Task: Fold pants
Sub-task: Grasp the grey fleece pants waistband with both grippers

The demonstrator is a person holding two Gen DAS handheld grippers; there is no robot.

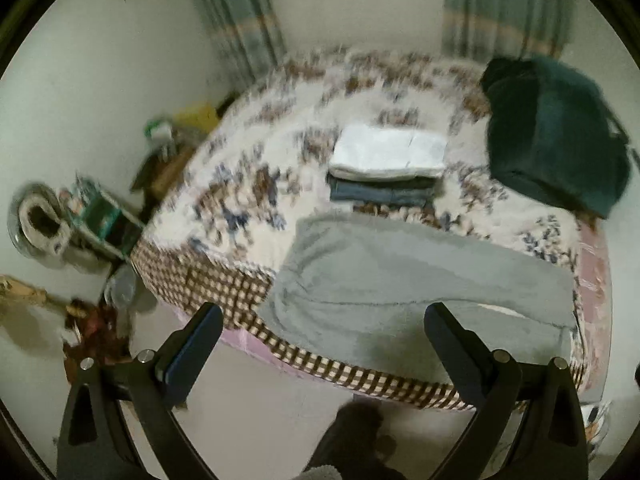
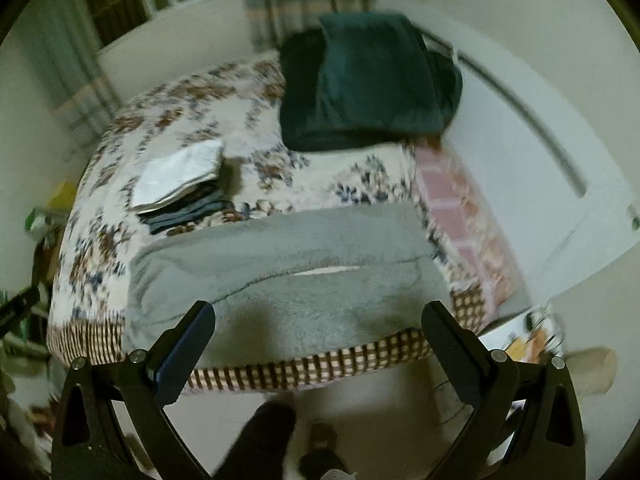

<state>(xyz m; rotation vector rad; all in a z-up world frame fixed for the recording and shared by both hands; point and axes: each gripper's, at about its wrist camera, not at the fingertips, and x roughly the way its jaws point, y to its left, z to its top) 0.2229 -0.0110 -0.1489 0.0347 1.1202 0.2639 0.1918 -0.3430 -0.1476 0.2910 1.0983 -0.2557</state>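
Grey fleece pants (image 1: pixel 400 276) lie flat on the near edge of a bed with a floral cover (image 1: pixel 272 152), one leg doubled along the other. They also show in the right wrist view (image 2: pixel 280 280). My left gripper (image 1: pixel 323 316) is open and empty, held above the floor just short of the pants' near edge. My right gripper (image 2: pixel 318 314) is open and empty, also just short of the near edge of the pants. Both views are blurred.
A stack of folded clothes with a white piece on top (image 1: pixel 388 156) lies behind the pants. A dark green bundle (image 1: pixel 556 132) sits at the bed's far right corner. Clutter (image 1: pixel 100 216) stands on the floor left of the bed. A white wall (image 2: pixel 540 160) runs along the right.
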